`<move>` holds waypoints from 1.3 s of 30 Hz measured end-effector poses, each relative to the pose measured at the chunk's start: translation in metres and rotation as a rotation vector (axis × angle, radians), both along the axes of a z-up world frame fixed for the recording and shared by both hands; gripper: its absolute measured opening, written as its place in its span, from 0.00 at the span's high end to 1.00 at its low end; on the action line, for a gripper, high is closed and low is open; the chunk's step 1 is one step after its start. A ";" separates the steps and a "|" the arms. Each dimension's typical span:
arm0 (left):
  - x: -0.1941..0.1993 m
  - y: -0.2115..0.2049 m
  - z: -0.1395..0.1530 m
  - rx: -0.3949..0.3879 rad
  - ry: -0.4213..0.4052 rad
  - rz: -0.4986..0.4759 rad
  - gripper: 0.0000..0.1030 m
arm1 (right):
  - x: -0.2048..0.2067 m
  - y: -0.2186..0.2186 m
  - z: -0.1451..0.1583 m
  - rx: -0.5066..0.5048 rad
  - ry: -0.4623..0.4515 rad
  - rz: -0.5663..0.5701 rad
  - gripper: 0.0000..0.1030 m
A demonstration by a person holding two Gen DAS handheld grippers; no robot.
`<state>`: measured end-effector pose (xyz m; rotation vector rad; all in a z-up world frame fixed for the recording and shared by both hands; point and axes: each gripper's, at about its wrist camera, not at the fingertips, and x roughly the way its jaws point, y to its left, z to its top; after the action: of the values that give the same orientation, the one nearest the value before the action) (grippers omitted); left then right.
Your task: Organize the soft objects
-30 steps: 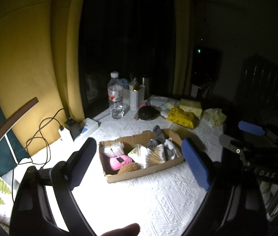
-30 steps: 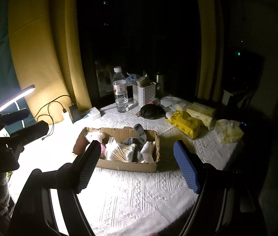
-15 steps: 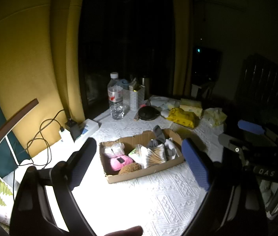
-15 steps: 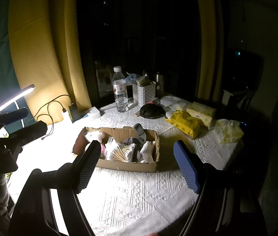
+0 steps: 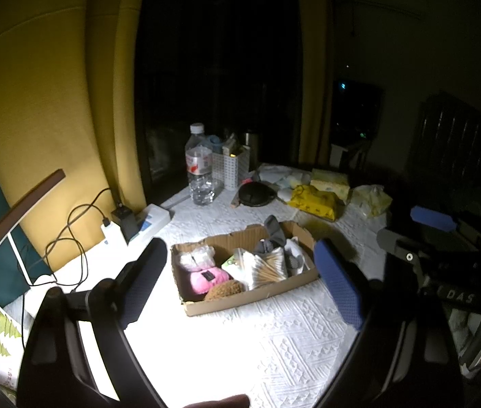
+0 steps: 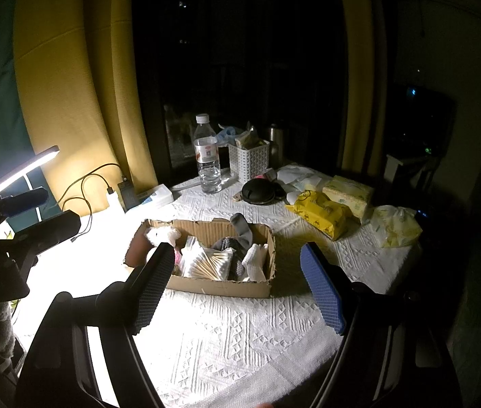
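Ahead of the left claw (image 5: 240, 282) the white cloth (image 5: 240, 340) lies bare up to the cardboard box (image 5: 250, 301). To its left stand a lamp (image 5: 16, 217), cables (image 5: 70, 234) and a power strip (image 5: 145, 221). Beyond the box a bottle (image 5: 199, 170), a white basket (image 5: 233, 170) and yellow packs (image 5: 315, 200) crowd the far side (little room there).

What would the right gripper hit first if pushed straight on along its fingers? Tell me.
Most likely the brown cardboard box of soft things: it sits between the open right gripper fingers, just ahead on the white textured tablecloth. Nothing shows in between, though depth is hard to judge.
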<state>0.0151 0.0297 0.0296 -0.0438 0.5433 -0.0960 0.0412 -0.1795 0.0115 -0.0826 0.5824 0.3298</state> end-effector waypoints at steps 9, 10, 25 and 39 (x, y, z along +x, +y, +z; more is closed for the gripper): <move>0.000 -0.001 0.000 0.000 0.000 0.003 0.13 | 0.001 0.000 0.000 0.000 0.001 0.000 0.23; 0.000 -0.001 0.000 0.000 0.000 0.003 0.13 | 0.000 0.000 0.000 0.000 0.000 0.000 0.23; -0.001 -0.002 -0.001 -0.002 -0.002 -0.008 0.13 | 0.002 0.001 0.000 -0.001 0.001 -0.001 0.23; 0.000 -0.002 -0.002 -0.002 -0.002 -0.013 0.13 | 0.002 0.002 -0.001 -0.005 0.004 0.000 0.23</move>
<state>0.0148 0.0277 0.0276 -0.0417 0.5418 -0.1095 0.0435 -0.1777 0.0110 -0.0865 0.5870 0.3291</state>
